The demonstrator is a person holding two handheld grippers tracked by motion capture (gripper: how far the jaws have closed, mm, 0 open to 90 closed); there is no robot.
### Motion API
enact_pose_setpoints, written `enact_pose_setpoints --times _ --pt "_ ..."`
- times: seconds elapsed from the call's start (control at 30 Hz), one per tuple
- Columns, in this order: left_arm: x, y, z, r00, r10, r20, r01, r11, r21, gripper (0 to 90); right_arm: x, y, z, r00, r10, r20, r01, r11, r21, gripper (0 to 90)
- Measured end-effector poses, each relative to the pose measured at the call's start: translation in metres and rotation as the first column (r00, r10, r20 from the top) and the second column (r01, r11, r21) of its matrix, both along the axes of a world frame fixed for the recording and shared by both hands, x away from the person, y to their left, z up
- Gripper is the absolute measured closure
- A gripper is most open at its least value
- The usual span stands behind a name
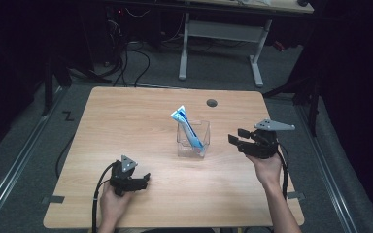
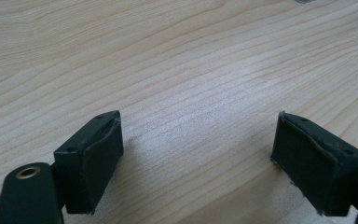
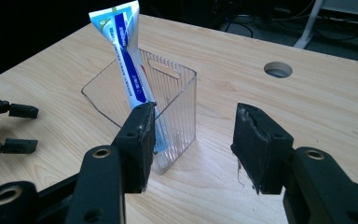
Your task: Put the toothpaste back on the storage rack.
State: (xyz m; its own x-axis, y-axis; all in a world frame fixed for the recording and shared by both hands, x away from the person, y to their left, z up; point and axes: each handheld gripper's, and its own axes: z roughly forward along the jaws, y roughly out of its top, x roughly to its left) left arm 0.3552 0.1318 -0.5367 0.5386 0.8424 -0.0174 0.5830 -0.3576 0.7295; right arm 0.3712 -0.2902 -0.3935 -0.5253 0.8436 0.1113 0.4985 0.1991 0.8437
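Note:
A clear plastic box [image 1: 193,139] [image 3: 177,100] stands near the middle of the wooden table [image 1: 126,126]. A blue and white tube [image 1: 187,127] [image 3: 126,56] leans inside it, its flat end sticking up and to the left. My right gripper [image 1: 236,136] [image 3: 193,144] is open, a little to the right of the box, with nothing between its jaws. My left gripper [image 1: 147,180] [image 2: 198,158] is open low over bare wood near the front left, empty. It also appears at the left edge of the right gripper view [image 3: 16,128].
A round cable hole [image 1: 211,103] [image 3: 278,69] is in the table's far side. Beyond the table stand a white desk frame [image 1: 221,34] and cables on the grey floor. Cables trail from both grippers toward the front edge.

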Motion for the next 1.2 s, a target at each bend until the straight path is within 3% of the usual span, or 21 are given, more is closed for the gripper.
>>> enact_pose_setpoints --times 0.63,1.2 --pt "0.0 0.0 0.0 1.0 0.001 0.001 -0.001 1.0 0.001 16.5 -0.015 -0.016 -0.011 0.9996 -0.029 0.007 0.028 0.998 0.051 48.9" --pt "0.0 0.0 0.0 1.0 0.0 0.001 0.0 1.0 0.002 16.5 -0.02 -0.023 -0.026 0.9988 -0.049 -0.011 0.049 0.997 0.055 49.0"
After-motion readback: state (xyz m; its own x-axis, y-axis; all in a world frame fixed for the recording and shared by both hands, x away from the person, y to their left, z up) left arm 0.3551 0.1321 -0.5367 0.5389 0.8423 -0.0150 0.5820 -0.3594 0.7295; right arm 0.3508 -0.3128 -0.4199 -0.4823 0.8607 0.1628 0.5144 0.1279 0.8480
